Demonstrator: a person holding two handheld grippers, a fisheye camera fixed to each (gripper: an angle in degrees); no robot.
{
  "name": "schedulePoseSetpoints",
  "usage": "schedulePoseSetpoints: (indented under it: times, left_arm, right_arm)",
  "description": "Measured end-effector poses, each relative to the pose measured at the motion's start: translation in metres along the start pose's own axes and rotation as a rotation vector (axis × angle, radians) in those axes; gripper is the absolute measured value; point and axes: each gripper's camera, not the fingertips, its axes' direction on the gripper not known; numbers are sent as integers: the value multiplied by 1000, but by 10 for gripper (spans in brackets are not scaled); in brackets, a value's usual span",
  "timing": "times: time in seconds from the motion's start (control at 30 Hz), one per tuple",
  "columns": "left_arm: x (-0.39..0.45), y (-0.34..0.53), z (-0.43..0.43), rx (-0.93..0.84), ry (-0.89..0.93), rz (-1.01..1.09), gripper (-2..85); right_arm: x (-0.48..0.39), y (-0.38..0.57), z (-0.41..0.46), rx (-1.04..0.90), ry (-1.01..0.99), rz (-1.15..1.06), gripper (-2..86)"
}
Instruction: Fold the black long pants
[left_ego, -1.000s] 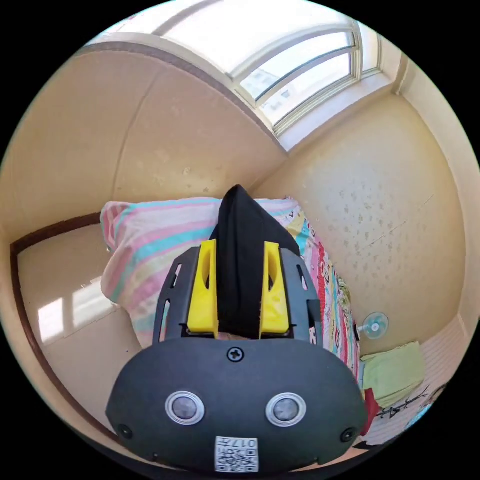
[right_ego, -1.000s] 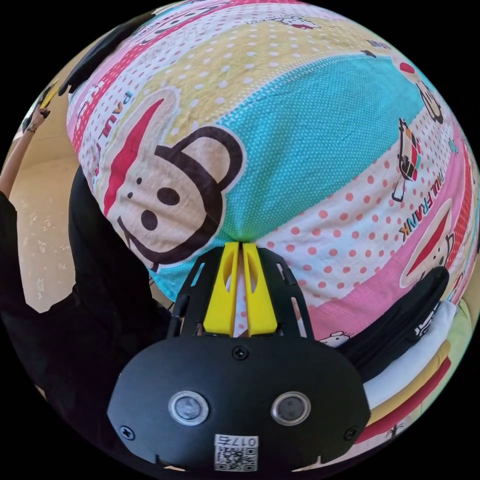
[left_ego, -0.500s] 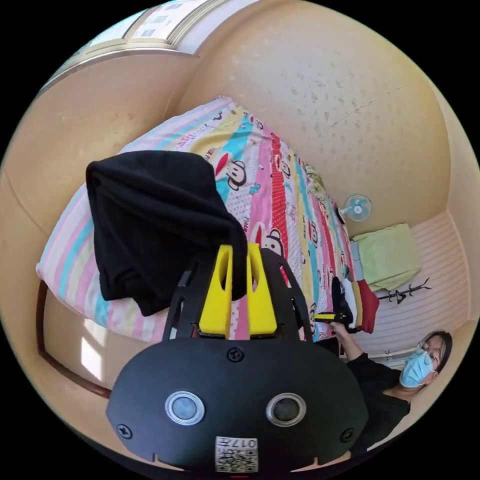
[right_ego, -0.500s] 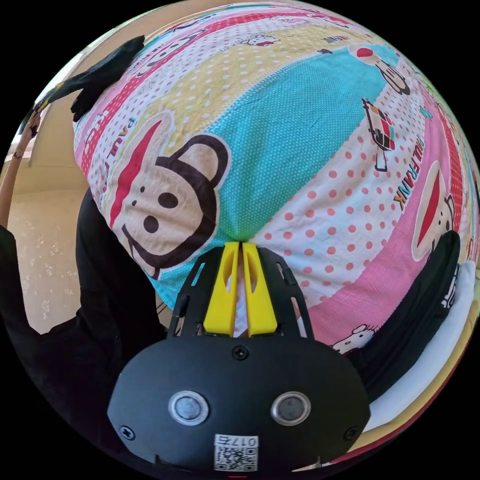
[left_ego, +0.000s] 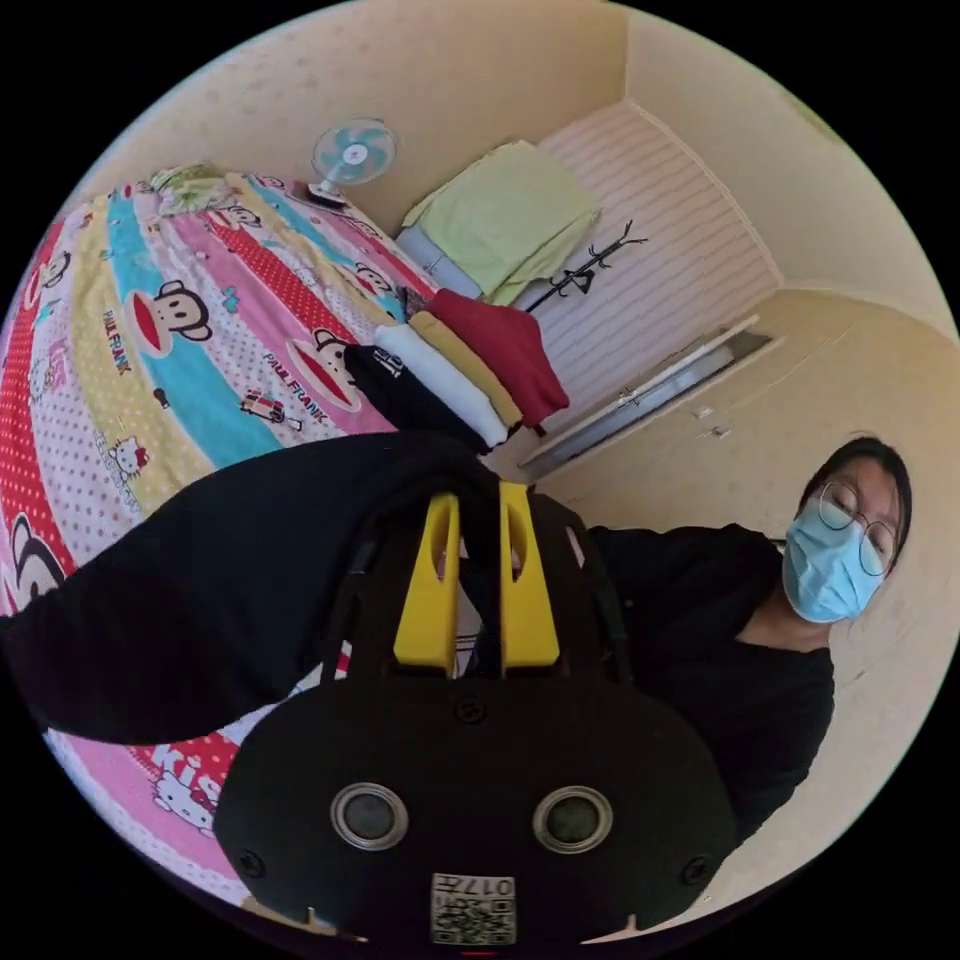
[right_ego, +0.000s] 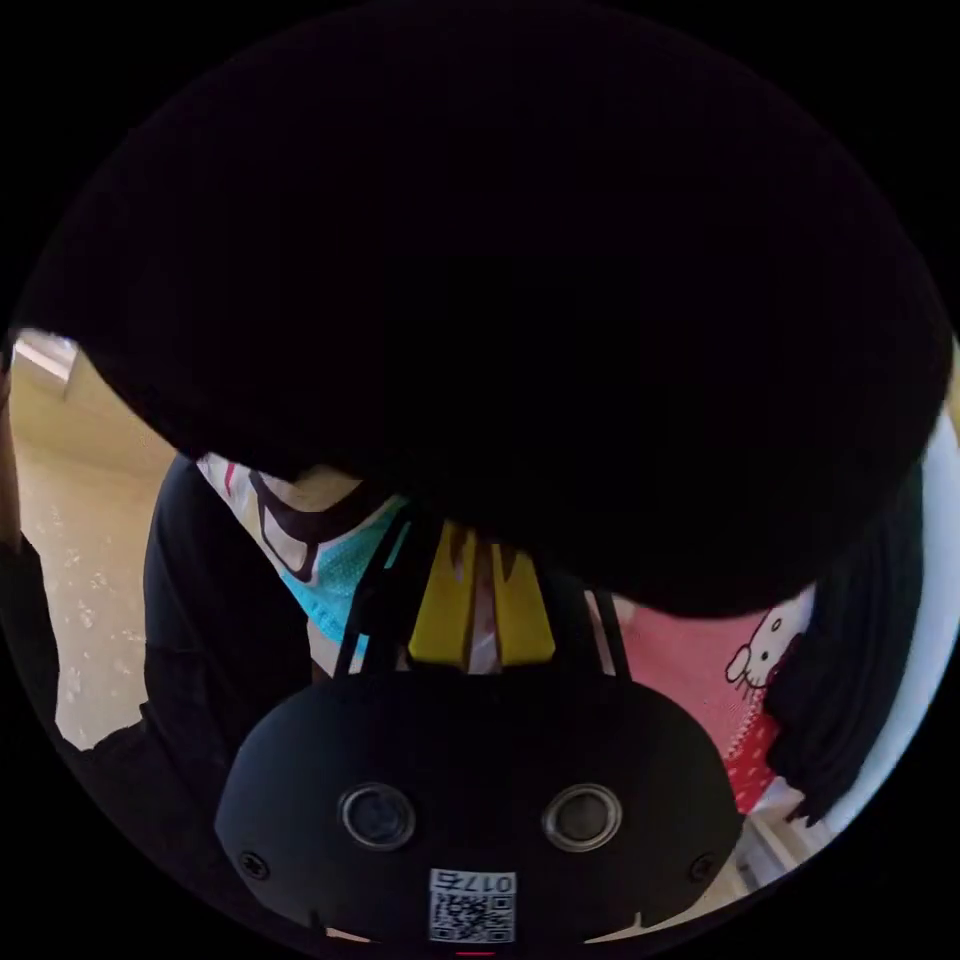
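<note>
The bed (left_ego: 150, 330) with its striped cartoon sheet carries everything here. The black long pants (left_ego: 200, 590) lie in a broad fold across the near part of the sheet in the left gripper view. In the right gripper view the same black cloth (right_ego: 500, 280) hangs over the camera and hides most of the bed; below its edge I see a little of the sheet (right_ego: 340, 570).

My left hand-held gripper (left_ego: 478, 540) has its 2 yellow jaws nearly together, and a fold of the pants is pinched between them. My right hand-held gripper (right_ego: 482, 570) has its jaws close together under the cloth, but I cannot tell if they hold anything.

At the far edge of the bed lies a stack of folded clothes (left_ego: 460, 375), black, white, yellow and red. Behind it a green cloth (left_ego: 510, 215) covers some furniture, and a small fan (left_ego: 352, 155) stands near the wall.
</note>
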Motion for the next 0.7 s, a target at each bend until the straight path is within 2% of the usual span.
schedulePoseSetpoints:
  times: [0.1, 0.2, 0.23, 0.37, 0.4, 0.47, 0.53, 0.63, 0.7]
  left_arm:
    - [-51, 52, -1, 135, 68, -175, 58]
    - [-89, 137, -25, 409, -2, -344, 27]
    - [-98, 170, -28, 515, -22, -421, 51]
    - [-115, 262, -30, 871, -126, -628, 101]
    - [-118, 272, -29, 930, -115, -639, 104]
    - [-140, 297, -16, 1111, 18, -608, 111]
    - [-165, 308, 2, 1186, 105, -603, 106]
    - [-209, 328, 48, 1267, 316, -563, 39]
    - [-202, 324, 43, 1212, 264, -576, 32]
  right_arm:
    - [33, 38, -12, 178, -190, 76, 7]
    - [45, 74, -21, 357, -291, 44, 11]
    - [43, 82, -25, 389, -283, 26, 12]
    - [37, 87, -36, 391, -245, 11, 14]
    - [37, 87, -37, 390, -250, 11, 14]
    - [37, 88, -42, 391, -272, 15, 15]
    - [37, 87, -49, 380, -299, 20, 15]
    - [29, 94, -74, 311, -261, 56, 15]
    - [21, 105, -102, 322, -164, 102, 16]
